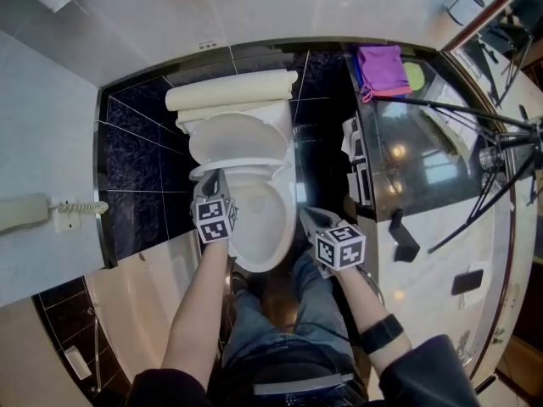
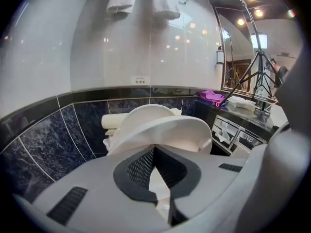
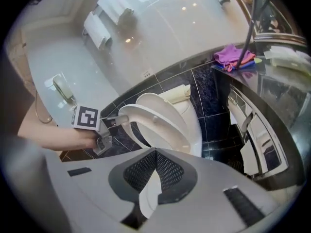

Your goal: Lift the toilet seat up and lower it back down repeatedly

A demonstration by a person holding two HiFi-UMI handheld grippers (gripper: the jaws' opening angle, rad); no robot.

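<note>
Gripping the front rim of the half-raised toilet seat (image 1: 246, 163), the left gripper (image 1: 214, 181) holds it tilted above the bowl (image 1: 254, 257), long axis running 6 to 12 o'clock, hinge toward 12, while the right gripper (image 1: 307, 216), closed and empty, hangs at the bowl's 3 o'clock.

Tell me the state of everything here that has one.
toilet lid: up.
toilet seat: partly raised above the bowl.
left claw: shut, tips at the seat's front rim.
right claw: shut, empty.
wall phone: handset on its cradle.
</note>
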